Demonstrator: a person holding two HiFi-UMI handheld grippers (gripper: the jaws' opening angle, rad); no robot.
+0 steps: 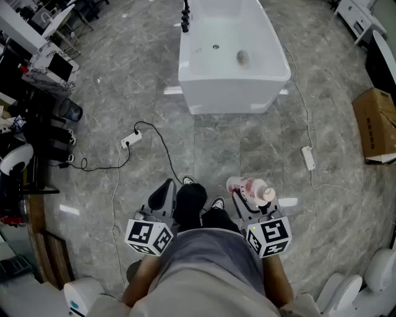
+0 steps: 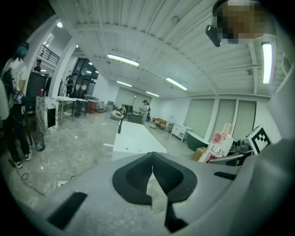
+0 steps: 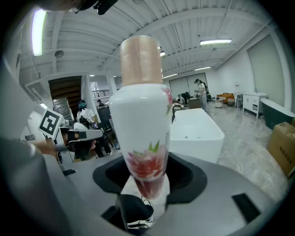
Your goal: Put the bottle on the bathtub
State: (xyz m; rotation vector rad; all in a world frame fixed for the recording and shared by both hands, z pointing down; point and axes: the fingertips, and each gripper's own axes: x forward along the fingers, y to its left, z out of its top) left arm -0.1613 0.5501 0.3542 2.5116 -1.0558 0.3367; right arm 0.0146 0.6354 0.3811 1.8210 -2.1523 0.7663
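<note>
A white bottle (image 3: 142,120) with a pink flower print and a beige cap stands upright between the jaws of my right gripper (image 3: 146,184), which is shut on its lower part. In the head view that bottle (image 1: 252,189) lies in the right gripper (image 1: 247,201) just ahead of my body. The left gripper (image 1: 162,197) is held beside it, and its pads (image 2: 154,177) meet with nothing between them. The white bathtub (image 1: 232,56) stands well ahead on the grey floor, also seen as the bathtub (image 3: 196,131) past the bottle and the bathtub (image 2: 133,138) in the left gripper view.
A black tap (image 1: 185,17) stands at the tub's far left rim. A power strip with a black cable (image 1: 131,140) lies on the floor at left, another strip with a white cable (image 1: 308,158) at right. A cardboard box (image 1: 375,124) sits far right. Desks and people stand at left.
</note>
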